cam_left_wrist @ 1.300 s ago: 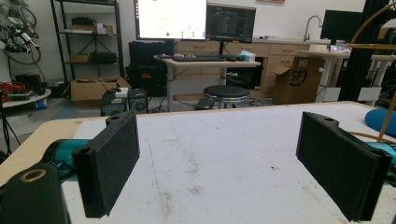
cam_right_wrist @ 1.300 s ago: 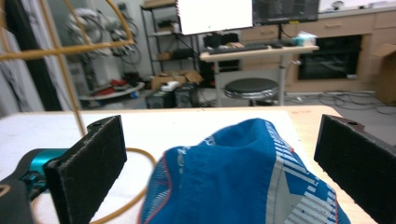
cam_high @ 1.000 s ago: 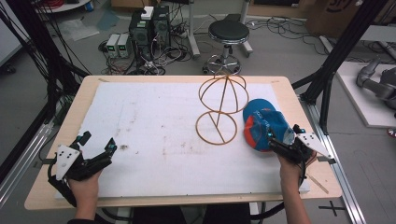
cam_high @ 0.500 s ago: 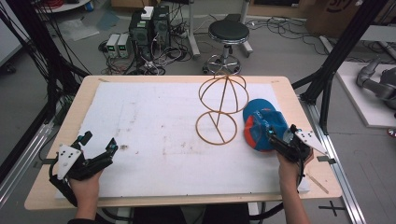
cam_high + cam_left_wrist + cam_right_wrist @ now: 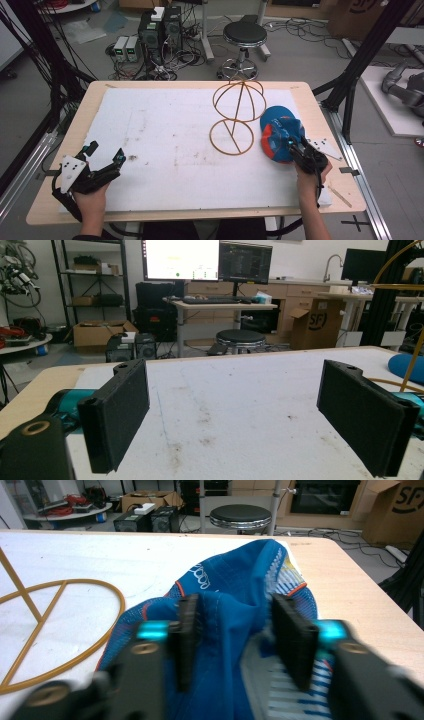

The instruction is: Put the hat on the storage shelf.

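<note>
A blue cap (image 5: pixel 279 134) with red and white trim lies crumpled at the right of the white mat, beside a gold wire stand (image 5: pixel 235 120) made of two rings. My right gripper (image 5: pixel 295 145) is at the cap's near edge. In the right gripper view, the jaws of this gripper (image 5: pixel 240 635) are pressed on a raised fold of the cap (image 5: pixel 235 590), and the wire ring (image 5: pixel 65 630) lies to the left. My left gripper (image 5: pixel 106 150) rests open near the front left corner. Nothing sits between its pads (image 5: pixel 120 415).
A white foam mat (image 5: pixel 175 130) covers the wooden table. A black stool (image 5: pixel 244 35) and electronics boxes (image 5: pixel 160 27) stand on the floor beyond the far edge. Black frame posts rise at both sides. The cap's blue edge (image 5: pixel 407 367) is in the left gripper view.
The right hand has crept slightly toward the cap. The left gripper and the wire stand have stayed put.
</note>
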